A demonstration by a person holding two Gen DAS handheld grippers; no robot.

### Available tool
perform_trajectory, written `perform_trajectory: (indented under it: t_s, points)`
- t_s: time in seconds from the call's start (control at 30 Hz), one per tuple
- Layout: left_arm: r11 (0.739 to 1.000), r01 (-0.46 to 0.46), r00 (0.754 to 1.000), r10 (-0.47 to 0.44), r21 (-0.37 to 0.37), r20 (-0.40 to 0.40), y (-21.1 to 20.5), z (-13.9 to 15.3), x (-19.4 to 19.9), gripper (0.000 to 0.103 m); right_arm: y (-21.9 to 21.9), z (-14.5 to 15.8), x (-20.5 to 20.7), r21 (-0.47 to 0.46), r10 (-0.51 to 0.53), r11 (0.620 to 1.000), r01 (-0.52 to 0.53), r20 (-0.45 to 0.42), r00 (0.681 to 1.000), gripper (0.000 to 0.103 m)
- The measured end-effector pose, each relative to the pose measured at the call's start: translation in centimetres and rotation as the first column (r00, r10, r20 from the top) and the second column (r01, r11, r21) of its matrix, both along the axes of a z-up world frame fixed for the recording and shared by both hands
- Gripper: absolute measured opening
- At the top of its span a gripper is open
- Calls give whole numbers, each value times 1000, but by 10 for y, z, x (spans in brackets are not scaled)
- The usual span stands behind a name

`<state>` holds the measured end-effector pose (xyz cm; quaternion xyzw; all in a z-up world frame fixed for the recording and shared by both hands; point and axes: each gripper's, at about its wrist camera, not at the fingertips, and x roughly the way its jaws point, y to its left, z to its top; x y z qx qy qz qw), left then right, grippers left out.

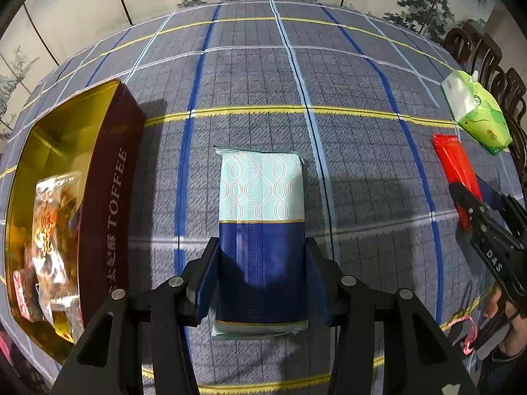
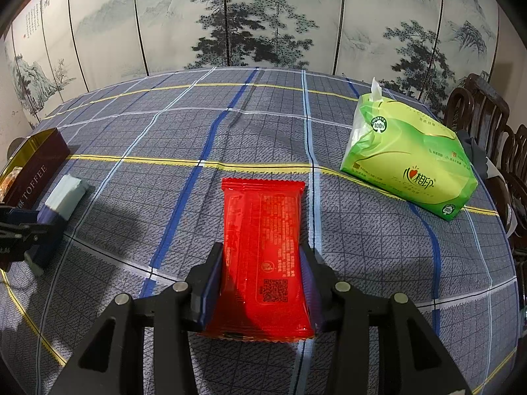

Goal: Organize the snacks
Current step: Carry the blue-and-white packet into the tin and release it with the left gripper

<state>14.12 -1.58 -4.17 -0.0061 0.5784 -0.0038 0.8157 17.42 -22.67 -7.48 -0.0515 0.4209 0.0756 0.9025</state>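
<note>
A blue and pale-green snack pack (image 1: 262,217) lies on the checked tablecloth, and my left gripper (image 1: 262,247) has a finger pressed against each side of its blue end. A red snack packet (image 2: 263,247) lies flat between the fingers of my right gripper (image 2: 262,256), which touch both its edges. A dark red TOFFEE tin (image 1: 112,197) with a gold inside stands left of the blue pack and holds several wrapped snacks (image 1: 52,230). The red packet (image 1: 456,168) and right gripper (image 1: 467,204) also show in the left wrist view.
A green tissue pack (image 2: 408,158) lies at the far right of the table, also seen in the left wrist view (image 1: 477,112). Dark wooden chairs (image 2: 487,121) stand beyond the right table edge. A painted folding screen (image 2: 263,16) stands behind the table.
</note>
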Motion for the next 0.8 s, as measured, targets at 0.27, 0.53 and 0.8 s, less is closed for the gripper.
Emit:
perform_trajectory:
  t_s: [0.27, 0.53, 0.8]
  points:
    - [1000, 17, 1000, -17, -9, 10, 4, 12, -20, 45, 0, 0, 0, -1, 0, 1000, 0, 0, 1000, 46]
    - [998, 70, 996, -70, 4, 61, 6, 41, -41, 45, -1, 0, 0, -2, 1, 1000, -1, 1, 1000, 46]
    - [997, 67, 990, -70, 27, 126, 26, 74, -55, 45, -1, 1, 1, -4, 1, 1000, -1, 1, 1000, 46]
